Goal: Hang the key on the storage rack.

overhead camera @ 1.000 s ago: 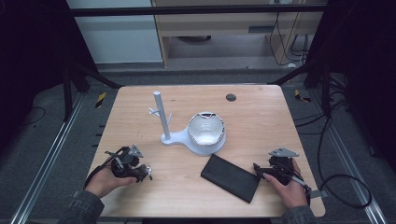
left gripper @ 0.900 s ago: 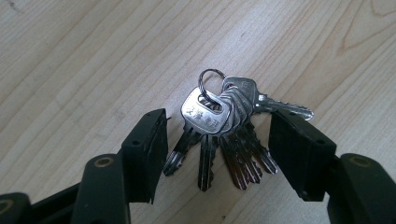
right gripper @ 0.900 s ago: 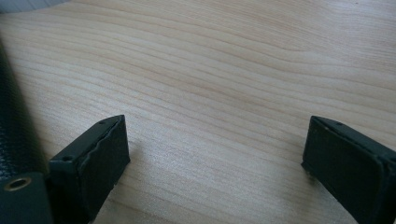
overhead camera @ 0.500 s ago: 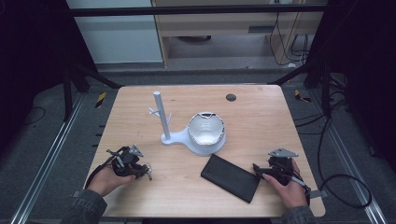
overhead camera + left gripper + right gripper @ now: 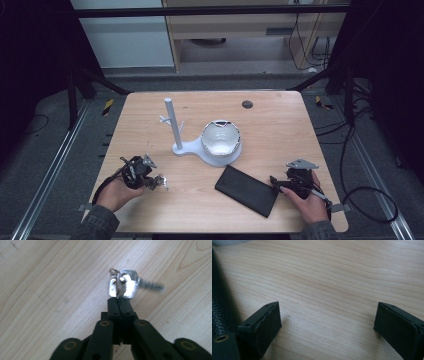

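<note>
High view: light wooden table [image 5: 280,125] carrying a white post stand [image 5: 172,125], white bowl-shaped shell [image 5: 220,141] and black leather case [image 5: 246,190]. Left gripper [image 5: 159,183], jaws just closed, pinches small silver keys [image 5: 123,285], blade blurred. Right gripper [image 5: 274,183] gapes wide beside the case, nothing between.

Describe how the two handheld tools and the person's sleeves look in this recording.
Both are black. The left tool has two slim black jaws on hinged links with brass-coloured pivot pins, and a black cable looping from its body. The right tool carries a grey three-cornered plate on top and has blocky, square-ended black jaws. Grey sleeves cover both forearms.
</note>
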The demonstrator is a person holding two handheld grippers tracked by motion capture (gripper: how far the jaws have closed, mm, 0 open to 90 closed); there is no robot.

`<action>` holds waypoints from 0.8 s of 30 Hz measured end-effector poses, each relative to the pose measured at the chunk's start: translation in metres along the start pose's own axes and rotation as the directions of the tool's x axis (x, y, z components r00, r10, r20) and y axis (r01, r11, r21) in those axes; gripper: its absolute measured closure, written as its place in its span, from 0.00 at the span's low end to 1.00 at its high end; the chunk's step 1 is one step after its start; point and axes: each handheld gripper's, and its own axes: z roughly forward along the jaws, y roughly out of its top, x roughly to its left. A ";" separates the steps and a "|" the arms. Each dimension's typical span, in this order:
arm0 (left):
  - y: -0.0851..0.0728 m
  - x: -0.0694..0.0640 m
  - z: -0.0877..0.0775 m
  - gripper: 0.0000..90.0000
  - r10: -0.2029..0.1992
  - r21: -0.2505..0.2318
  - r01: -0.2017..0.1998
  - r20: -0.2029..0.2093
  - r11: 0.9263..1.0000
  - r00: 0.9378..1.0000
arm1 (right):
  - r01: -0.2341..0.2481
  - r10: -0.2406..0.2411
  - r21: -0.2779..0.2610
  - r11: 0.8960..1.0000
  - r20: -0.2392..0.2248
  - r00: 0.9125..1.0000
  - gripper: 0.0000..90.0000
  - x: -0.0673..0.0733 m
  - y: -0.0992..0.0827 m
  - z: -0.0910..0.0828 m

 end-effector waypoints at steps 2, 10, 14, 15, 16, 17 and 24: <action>-0.001 0.003 0.003 0.99 -0.018 0.010 0.018 0.002 1.000 1.000 | -0.002 0.002 0.000 1.000 0.000 1.000 0.08 0.000 0.000 0.000; -0.003 0.005 0.007 1.00 -0.023 0.009 0.023 0.006 1.000 1.000 | 0.004 -0.004 0.000 1.000 -0.002 1.000 0.08 0.001 0.000 0.000; -0.002 0.004 0.001 1.00 -0.030 -0.008 0.030 0.009 1.000 1.000 | 0.008 -0.008 -0.002 1.000 -0.002 1.000 0.08 0.001 0.000 0.000; 0.000 0.004 -0.008 1.00 -0.022 -0.016 0.023 0.007 1.000 1.000 | 0.010 -0.010 -0.001 1.000 -0.002 1.000 0.07 0.001 0.000 0.001; 0.000 0.004 -0.008 1.00 -0.022 -0.016 0.023 0.007 1.000 1.000 | 0.010 -0.010 -0.001 1.000 -0.002 1.000 0.07 0.001 0.000 0.001; 0.003 0.004 -0.020 1.00 -0.015 -0.023 0.016 0.015 1.000 1.000 | 0.009 -0.009 0.000 1.000 -0.002 1.000 0.07 0.001 0.000 0.001; 0.019 0.002 -0.064 1.00 0.015 -0.044 -0.015 0.004 0.999 1.000 | 0.010 -0.010 0.000 1.000 -0.004 1.000 0.07 0.002 0.000 0.001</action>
